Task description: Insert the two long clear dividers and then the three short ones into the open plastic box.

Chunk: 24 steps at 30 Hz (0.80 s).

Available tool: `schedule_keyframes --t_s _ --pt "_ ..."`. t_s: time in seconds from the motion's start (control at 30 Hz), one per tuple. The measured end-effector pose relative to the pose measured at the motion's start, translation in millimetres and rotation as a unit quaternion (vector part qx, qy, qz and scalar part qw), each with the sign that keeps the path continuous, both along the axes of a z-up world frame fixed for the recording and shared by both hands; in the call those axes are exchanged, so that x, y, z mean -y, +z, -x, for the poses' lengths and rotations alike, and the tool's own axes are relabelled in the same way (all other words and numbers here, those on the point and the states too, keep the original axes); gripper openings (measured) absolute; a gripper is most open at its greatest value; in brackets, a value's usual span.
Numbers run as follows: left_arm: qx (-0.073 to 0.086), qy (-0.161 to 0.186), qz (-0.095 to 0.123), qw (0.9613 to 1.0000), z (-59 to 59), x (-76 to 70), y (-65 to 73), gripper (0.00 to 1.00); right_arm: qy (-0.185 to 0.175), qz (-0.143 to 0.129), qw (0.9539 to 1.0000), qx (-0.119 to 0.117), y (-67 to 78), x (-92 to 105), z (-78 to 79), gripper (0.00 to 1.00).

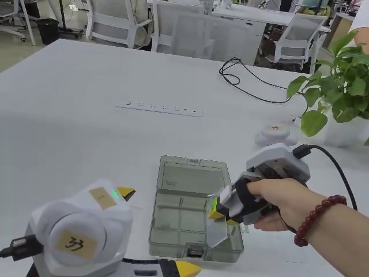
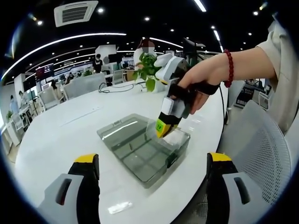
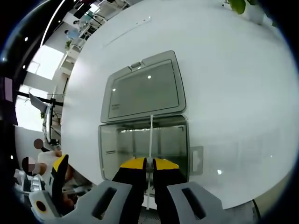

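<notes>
The left gripper (image 2: 153, 157) is seen left of the box (image 1: 154, 222), its jaws spread wide with nothing between them. A sticker (image 1: 73, 243) on its back is hand-marked "33". A smaller tan sticker above it carries no writing that can be read.

The box is set open on the white bench (image 1: 86, 115), with its lid (image 1: 193, 175) laid flat on the far side. Faint lines inside the base suggest dividers already seated, but their number cannot be told. Some raised marking is seen on the lid and cannot be read.

Over the right end of the box, the right gripper (image 1: 222, 213) is closed narrowly on a clear divider (image 1: 222, 235), which is pinched at its upper edge. The sheet is tilted, with its lower edge down by the right wall. Whether it is in a slot cannot be told.

The divider is judged to be light, thin and fairly stiff, with a slick surface that could slide between the pads. It would likely flex or crack if forced. A hold on the top edge near the middle is judged best, so that both ends are left free for the wall slots.

Right of the box and beyond it, a plant (image 1: 340, 86) is seen, with no label legible.
</notes>
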<state>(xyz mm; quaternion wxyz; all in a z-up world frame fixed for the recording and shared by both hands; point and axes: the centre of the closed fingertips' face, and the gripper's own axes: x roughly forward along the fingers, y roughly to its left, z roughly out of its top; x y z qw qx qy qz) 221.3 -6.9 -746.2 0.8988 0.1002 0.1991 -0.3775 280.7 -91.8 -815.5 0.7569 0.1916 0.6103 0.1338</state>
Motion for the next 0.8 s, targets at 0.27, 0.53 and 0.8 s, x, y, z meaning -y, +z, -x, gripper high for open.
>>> schedule_keyframes --t_s 0.27,0.53,0.8 --pt "-0.001 0.002 0.003 1.0000 -0.7 -0.4 0.0 0.97 0.009 0.007 0.9999 -0.004 -0.1 0.1 0.7 0.07" --pt "-0.005 0.003 0.005 1.0000 -0.8 -0.2 -0.5 0.96 0.019 0.017 0.9997 -0.002 -0.8 0.1 1.3 0.07" --pt "-0.004 0.005 0.005 1.0000 -1.1 -0.8 -0.2 0.96 0.031 0.031 0.9990 -0.004 -1.8 1.5 0.6 0.07"
